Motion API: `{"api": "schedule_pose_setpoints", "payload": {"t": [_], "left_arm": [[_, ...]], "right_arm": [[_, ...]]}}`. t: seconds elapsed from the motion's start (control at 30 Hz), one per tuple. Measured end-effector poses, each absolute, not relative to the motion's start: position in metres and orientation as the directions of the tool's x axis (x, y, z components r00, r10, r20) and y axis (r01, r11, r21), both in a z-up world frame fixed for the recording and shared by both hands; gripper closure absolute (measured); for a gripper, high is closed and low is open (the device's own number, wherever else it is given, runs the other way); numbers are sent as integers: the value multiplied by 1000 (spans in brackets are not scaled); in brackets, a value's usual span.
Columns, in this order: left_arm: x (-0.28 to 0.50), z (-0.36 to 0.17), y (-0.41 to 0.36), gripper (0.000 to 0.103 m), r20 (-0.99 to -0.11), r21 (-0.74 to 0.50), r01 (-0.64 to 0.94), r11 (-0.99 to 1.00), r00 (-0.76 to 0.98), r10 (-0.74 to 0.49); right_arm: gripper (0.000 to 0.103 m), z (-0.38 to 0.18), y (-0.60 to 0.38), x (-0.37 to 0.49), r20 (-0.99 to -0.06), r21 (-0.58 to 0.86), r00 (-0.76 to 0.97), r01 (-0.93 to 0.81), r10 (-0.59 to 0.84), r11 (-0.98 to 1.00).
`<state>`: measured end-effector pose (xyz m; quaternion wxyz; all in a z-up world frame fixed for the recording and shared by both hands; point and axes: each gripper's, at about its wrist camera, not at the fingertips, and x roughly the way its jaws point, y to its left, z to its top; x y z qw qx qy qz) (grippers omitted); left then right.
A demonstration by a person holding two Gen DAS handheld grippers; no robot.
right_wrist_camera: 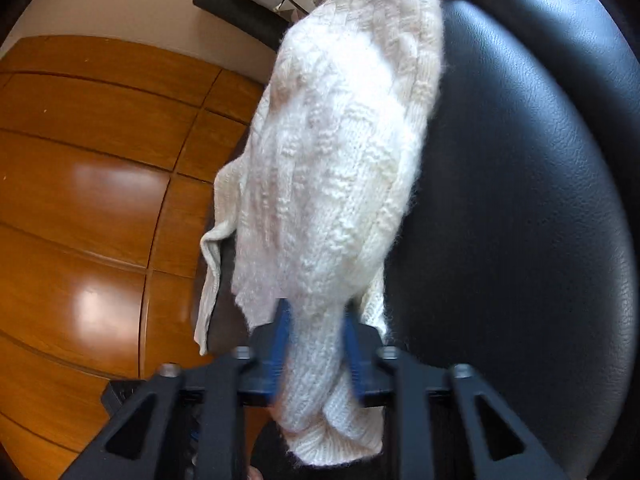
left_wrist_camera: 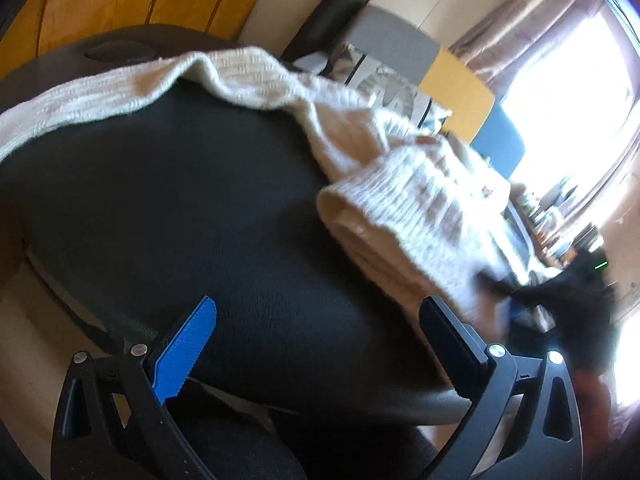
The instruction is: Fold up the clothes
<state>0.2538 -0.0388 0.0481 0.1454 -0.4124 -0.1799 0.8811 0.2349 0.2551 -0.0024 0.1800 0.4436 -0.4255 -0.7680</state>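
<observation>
My right claw pinches the white sweater so I can pull it across the black chair to fold. My left claw hangs open over the chair, holding nothing.

The left tongs hang wide apart and empty over a black leather seat, where a cream knitted sweater lies draped along its far edge.
</observation>
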Motion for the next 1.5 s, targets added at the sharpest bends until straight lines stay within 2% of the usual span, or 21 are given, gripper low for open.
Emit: {"api": "schedule_pose_setpoints", "payload": {"t": [0.13, 0.23, 0.27, 0.37, 0.43, 0.47, 0.5, 0.57, 0.63, 0.7, 0.77, 0.83, 0.93, 1.03, 1.2, 1.33, 1.5], "left_arm": [[256, 48, -31, 0, -689, -396, -140, -907, -607, 395], [259, 49, -30, 0, -692, -393, -149, -907, -602, 399], [260, 49, -30, 0, -692, -394, -149, -907, -601, 399], [256, 50, -27, 0, -701, -391, -150, -908, -591, 399], [252, 51, -22, 0, -711, -384, -159, -910, -578, 401], [250, 52, -18, 0, -714, -385, -165, -908, -570, 406], [248, 53, -13, 0, -712, -395, -173, -902, -562, 420], [243, 55, -3, 0, -712, -411, -188, -892, -545, 443], [234, 53, 9, 0, -729, -404, -192, -894, -523, 441], [224, 53, 22, 0, -747, -351, -197, -915, -530, 401], [218, 51, 37, 0, -771, -277, -217, -936, -531, 352], [216, 47, 55, 0, -792, -151, -257, -955, -546, 272], [220, 41, 72, 0, -773, -28, -296, -955, -599, 209], [222, 38, 65, 0, -743, -89, -266, -960, -624, 242], [215, 39, 70, 0, -779, -73, -254, -964, -589, 214], [210, 37, 71, 0, -809, -75, -243, -967, -552, 202], [213, 36, 68, 1, -795, -95, -244, -965, -565, 221]], "right_arm": [[92, 54, 275, 253, -501, 745, -672, -14, -545, -667], [92, 82, 306, 273, -511, 669, -753, -46, -414, -742], [96, 84, 319, 278, -529, 643, -766, -81, -365, -761], [97, 74, 367, 288, -626, 544, -757, -249, -189, -801], [95, 50, 395, 297, -736, 427, -674, -391, -62, -815], [93, 45, 401, 302, -772, 387, -634, -432, -31, -815], [95, 45, 405, 312, -784, 365, -621, -459, -1, -810], [79, 49, 409, 329, -785, 306, -612, -521, 99, -797], [76, 63, 400, 338, -762, 225, -607, -576, 227, -786], [75, 80, 391, 346, -684, 259, -693, -525, 230, -811], [74, 90, 372, 339, -630, 267, -762, -389, 146, -882], [74, 87, 345, 314, -658, 174, -750, -238, 67, -955], [72, 52, 315, 283, -763, 13, -643, -119, 67, -993], [69, 40, 303, 291, -682, -49, -723, -103, 109, -993], [69, 35, 300, 310, -580, -3, -804, -157, 130, -988], [69, 35, 303, 300, -575, 9, -808, -159, 125, -987], [69, 35, 305, 299, -586, 33, -804, -154, 105, -988]]}}
